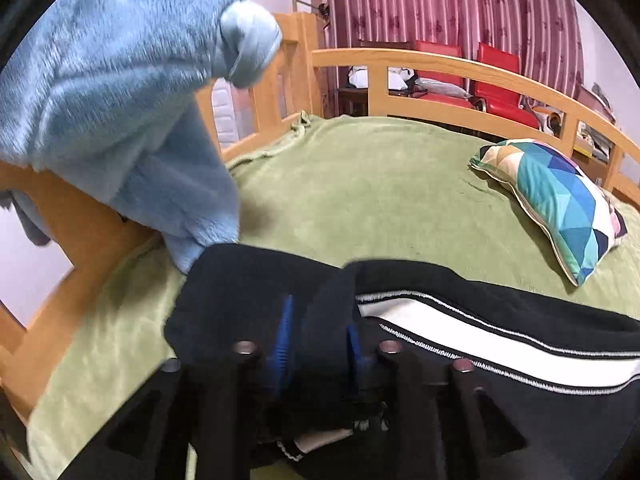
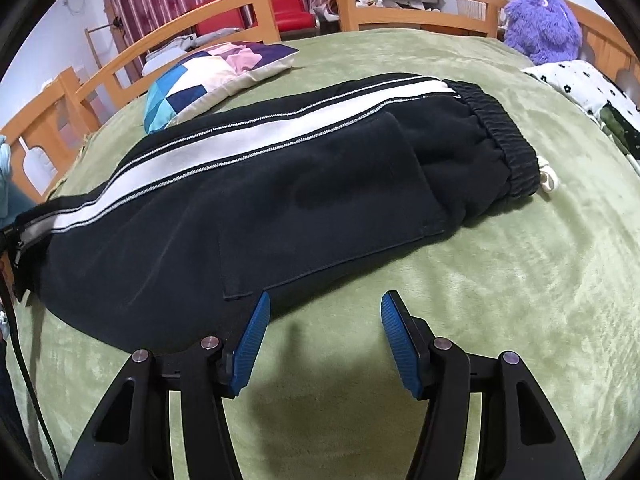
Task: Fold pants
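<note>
Pants [image 2: 256, 184]: black, with a white side stripe edged in thin piping. You have them lying lengthwise on the green blanket [image 2: 500, 280] of the bed, waistband [image 2: 504, 140] toward the purple plush toy [image 2: 540, 24], leg ends toward your left side. A white drawstring [image 2: 548, 182] pokes out at the waistband's near end.

Left hand-held gripper [image 1: 316, 344]: your jaws stand narrow with the black cloth of the leg end bunched between the blue pads [image 1: 282, 344]. The cloth drapes over the fingers and hides the contact, so the pinch looks closed on the pants, though the blur leaves that a little uncertain.

Right hand-held gripper [image 2: 324, 344]: your jaws stand moderately wide, nothing between them, hanging over bare blanket just beside the near edge of the pants. The left blue pad's tip sits at the hem of the black cloth; touching or just above, you cannot tell.

Patchwork pillow [image 2: 208, 76]: on the blanket beyond the pants, near the far rail.

Light blue fleece garment [image 1: 120, 92]: draped over the wooden bed frame [image 1: 440, 64] at the left corner.

White cloth with black flowers [image 2: 584, 84]: at the bed's right edge, below the plush toy.

Red chairs [image 1: 472, 68] and a striped pink curtain [image 1: 440, 4]: behind the rail.
</note>
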A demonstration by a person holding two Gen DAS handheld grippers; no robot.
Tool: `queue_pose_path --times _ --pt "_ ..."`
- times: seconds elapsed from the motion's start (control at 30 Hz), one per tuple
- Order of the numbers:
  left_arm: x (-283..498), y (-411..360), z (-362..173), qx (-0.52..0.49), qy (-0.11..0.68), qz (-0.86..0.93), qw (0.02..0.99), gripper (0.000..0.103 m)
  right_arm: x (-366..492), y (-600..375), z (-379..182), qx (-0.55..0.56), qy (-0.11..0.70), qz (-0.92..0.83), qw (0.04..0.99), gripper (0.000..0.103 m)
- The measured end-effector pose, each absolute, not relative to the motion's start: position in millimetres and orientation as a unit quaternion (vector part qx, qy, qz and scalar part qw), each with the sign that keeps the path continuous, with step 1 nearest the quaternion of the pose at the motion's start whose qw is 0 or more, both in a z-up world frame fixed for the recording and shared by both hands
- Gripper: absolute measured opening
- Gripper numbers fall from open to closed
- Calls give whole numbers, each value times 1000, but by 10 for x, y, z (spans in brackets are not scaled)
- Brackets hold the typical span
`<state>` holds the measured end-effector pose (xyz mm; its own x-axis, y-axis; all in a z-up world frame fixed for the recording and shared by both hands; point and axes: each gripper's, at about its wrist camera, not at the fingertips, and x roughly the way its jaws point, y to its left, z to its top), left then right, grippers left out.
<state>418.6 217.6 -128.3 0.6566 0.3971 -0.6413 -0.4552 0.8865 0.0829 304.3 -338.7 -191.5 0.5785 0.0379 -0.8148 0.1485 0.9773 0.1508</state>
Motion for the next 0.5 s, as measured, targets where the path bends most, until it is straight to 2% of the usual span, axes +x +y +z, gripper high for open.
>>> queue_pose_path --times 0.03,0.07,0.1,0.23,0.5 --pt "4147 2144 -1270 -35 339 236 910 50 3054 -3385 -1912 106 458 -29 882 58" --pt "4083 2098 -1253 -28 336 237 911 63 3062 -3376 -1907 110 457 -26 882 58" --pt "4002 2047 -1246 -24 334 228 914 65 3063 -3366 -1902 113 457 -24 882 58" --pt "3750 1903 -1312 -34 360 183 914 67 3070 -3308 -1885 114 453 -22 884 58" --pt "3222 1608 -1794 -123 439 103 884 68 3120 -3297 -1948 127 461 -26 878 58"
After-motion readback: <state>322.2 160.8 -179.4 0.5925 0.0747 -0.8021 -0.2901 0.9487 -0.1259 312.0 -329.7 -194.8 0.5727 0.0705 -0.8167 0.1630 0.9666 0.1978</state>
